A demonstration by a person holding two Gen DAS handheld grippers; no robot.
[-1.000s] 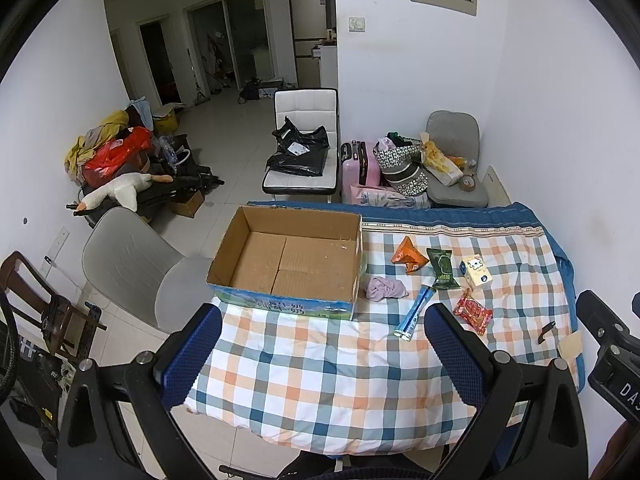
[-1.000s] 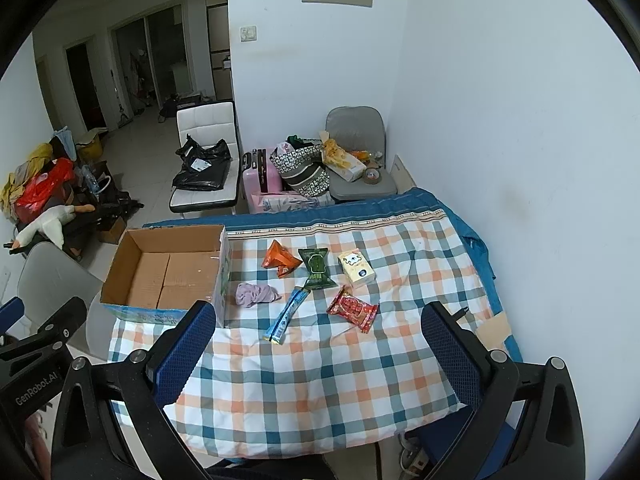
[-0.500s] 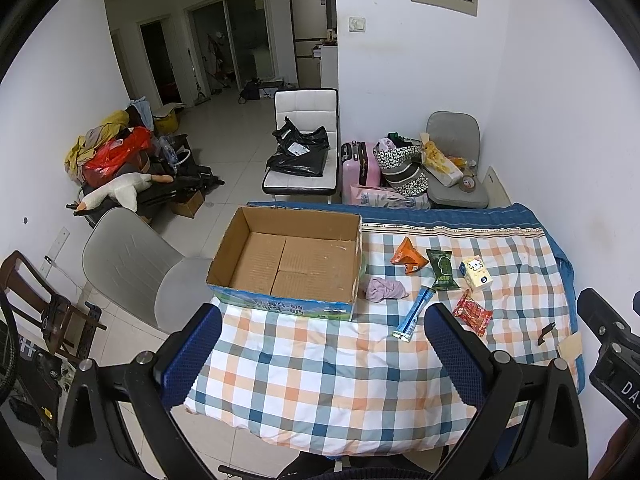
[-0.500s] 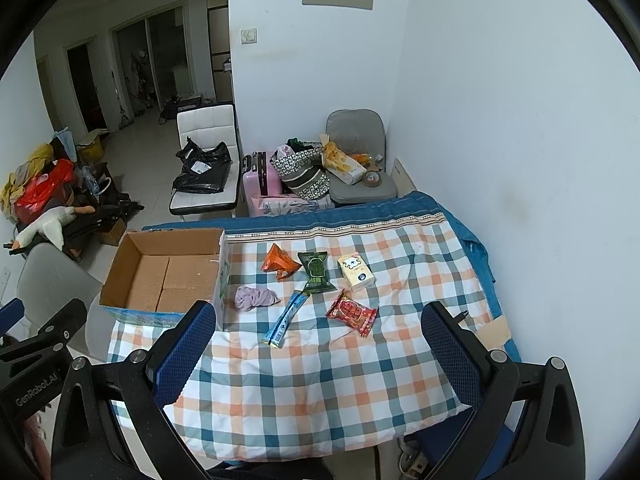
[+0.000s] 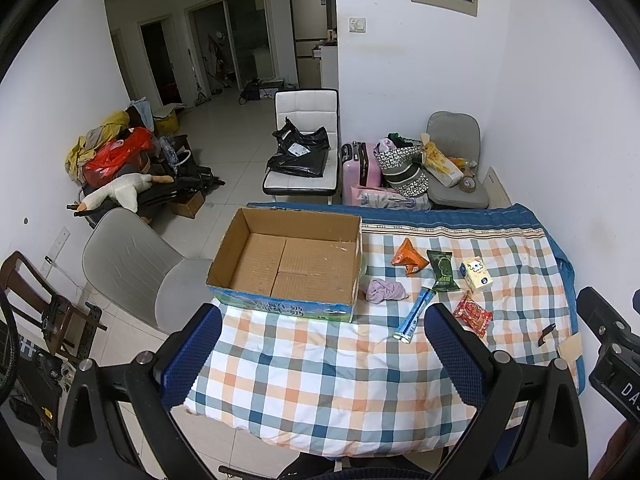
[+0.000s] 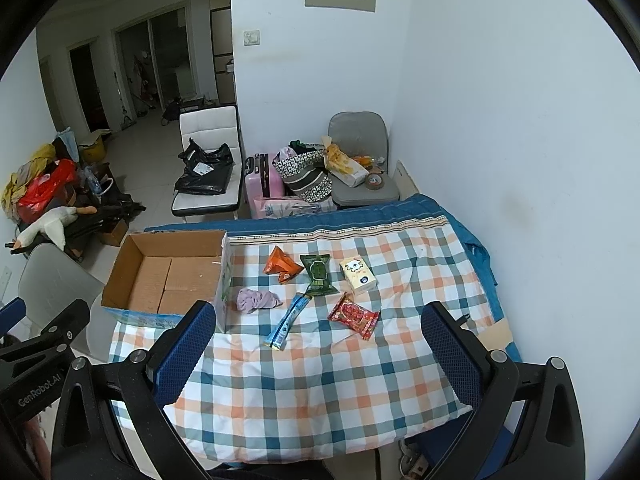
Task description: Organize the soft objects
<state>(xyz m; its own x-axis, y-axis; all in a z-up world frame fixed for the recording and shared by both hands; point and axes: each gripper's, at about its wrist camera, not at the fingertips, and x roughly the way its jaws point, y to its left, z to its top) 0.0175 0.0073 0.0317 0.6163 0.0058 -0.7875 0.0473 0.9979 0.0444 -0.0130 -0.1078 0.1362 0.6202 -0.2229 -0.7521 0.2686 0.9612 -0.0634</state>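
Plaid tablecloth (image 5: 320, 380) bears cardboard box (image 5: 288, 264), packets

Soft, even indoor light is falling from overhead, keeping the white walls (image 6: 500, 120) bright and glare-free. The far hallway (image 5: 224, 52) is sitting dimmer. Objects are casting only faint, short shadows. Both fisheye views are bending straight lines strongly toward the edges, and black vignetting is ringing each frame. Focus is holding sharp throughout.
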